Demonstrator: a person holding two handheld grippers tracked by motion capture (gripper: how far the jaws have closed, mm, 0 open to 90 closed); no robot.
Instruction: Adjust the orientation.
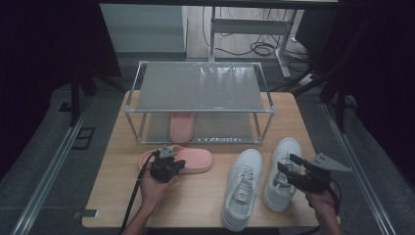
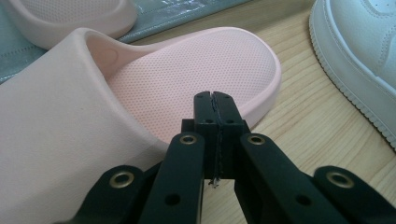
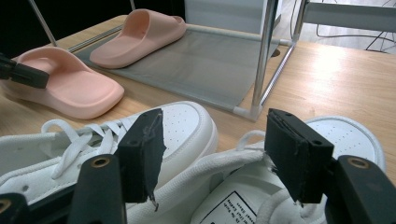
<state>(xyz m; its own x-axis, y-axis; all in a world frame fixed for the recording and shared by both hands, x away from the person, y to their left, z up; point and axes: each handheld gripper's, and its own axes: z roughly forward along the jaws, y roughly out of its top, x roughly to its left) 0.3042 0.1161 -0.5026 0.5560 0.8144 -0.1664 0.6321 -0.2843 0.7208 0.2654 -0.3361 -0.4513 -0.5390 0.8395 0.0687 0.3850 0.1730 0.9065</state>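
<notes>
White leather sneakers sit nearest the person's edge of the light wooden table (image 1: pixel 205 196): the left white low-top sneaker (image 1: pixel 242 188) and the right white low-top sneaker (image 1: pixel 281 171) lie side by side, toes pointing away. The right gripper (image 1: pixel 286 164), held in the person's right hand (image 1: pixel 323 203), hovers over the collar of the right sneaker with its black jaws spread wide; in the right gripper view the pads (image 3: pixel 140 154) stand on either side of that shoe's opening without pressing on it. To the left, the left gripper (image 1: pixel 177 165), held in the left hand (image 1: pixel 155 191), rests over the pink foam slide sandal (image 1: pixel 191 159) lying sideways on the table. In the left gripper view its jaws are pressed fully together with nothing between them, the tips poised just above the dotted footbed near the strap. Beyond stands the metal-framed two-tier shoe rack with grey fabric shelves (image 1: pixel 200 88); a second pink slide sandal (image 1: pixel 182 126) lies on its lower shelf.
</notes>
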